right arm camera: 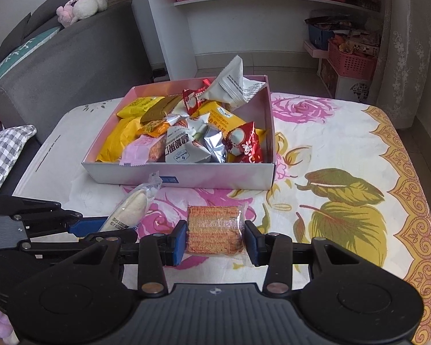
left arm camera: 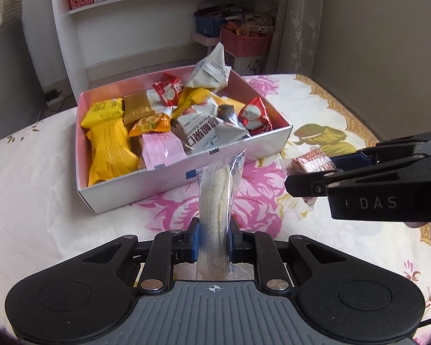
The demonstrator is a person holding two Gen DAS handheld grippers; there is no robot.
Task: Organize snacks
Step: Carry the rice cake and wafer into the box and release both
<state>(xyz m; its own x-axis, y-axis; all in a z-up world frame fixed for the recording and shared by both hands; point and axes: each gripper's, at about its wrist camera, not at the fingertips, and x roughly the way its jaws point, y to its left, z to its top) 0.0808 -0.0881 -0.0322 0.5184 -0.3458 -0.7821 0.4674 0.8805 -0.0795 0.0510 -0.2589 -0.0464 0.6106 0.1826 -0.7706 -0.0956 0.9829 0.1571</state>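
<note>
- Behind everything stands a white shelving unit point(right arm camera: 244, 0) with pink baskets, a grey sofa point(right arm camera: 57, 57) off to one side, and in front a counter point(right arm camera: 344, 143) under a floral cloth.
- On that counter, towards its far edge, sits the pink snack box point(left arm camera: 186, 172), already crowded with wrapped snacks: yellow packets on one side, white and red ones heaped on the other.
- My left gripper point(left arm camera: 214, 241) has its fingers closed tight on a long clear-wrapped cracker stick point(left arm camera: 219, 189), lifted and angled towards the box's near wall.
- My right gripper point(right arm camera: 215, 241) has its fingers pressed on either side of a clear-wrapped square of orange-red biscuit point(right arm camera: 214, 227), held just above the cloth, near the box's front.
- As I judge it, both pieces are picked up and the step in hand is carrying them to the box.
- Next I must bring each over the near wall and release into a gap; the heap is high on the white-packet side, so the pink and yellow side looks the safer spot.
- Hard to tell: the box's floor is buried, print on the wrappers is mostly unreadable, and the lower end of the cracker stick disappears behind my left gripper's body.
</note>
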